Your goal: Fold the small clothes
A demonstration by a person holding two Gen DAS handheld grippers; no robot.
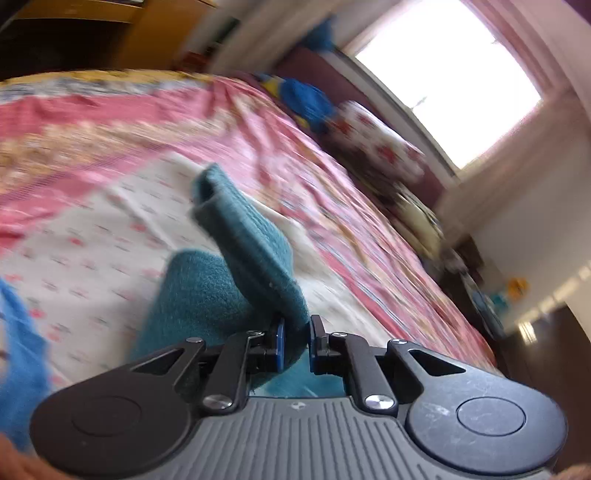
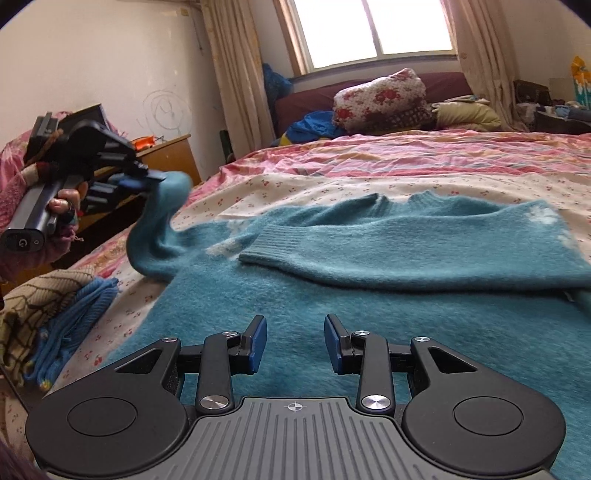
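One sleeve (image 1: pixel 243 240) clamped in left gripper (image 1: pixel 295 343), lifted

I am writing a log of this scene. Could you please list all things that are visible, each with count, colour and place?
sweater: 1, teal, spread on the bed, one sleeve folded across it, other sleeve lifted
bed: 1, pink and white floral cover, fills the room's middle
clothes pile: 1, beige and blue knits, left edge of bed
quilt: 1, white with red flowers, folded under the window
window: 1, bright, far wall
curtains: 2, beige, beside the window
cabinet: 1, wooden, left of bed
left gripper: 1, black with blue pads, shut on the lifted sleeve
right gripper: 1, black with blue pads, open above the sweater
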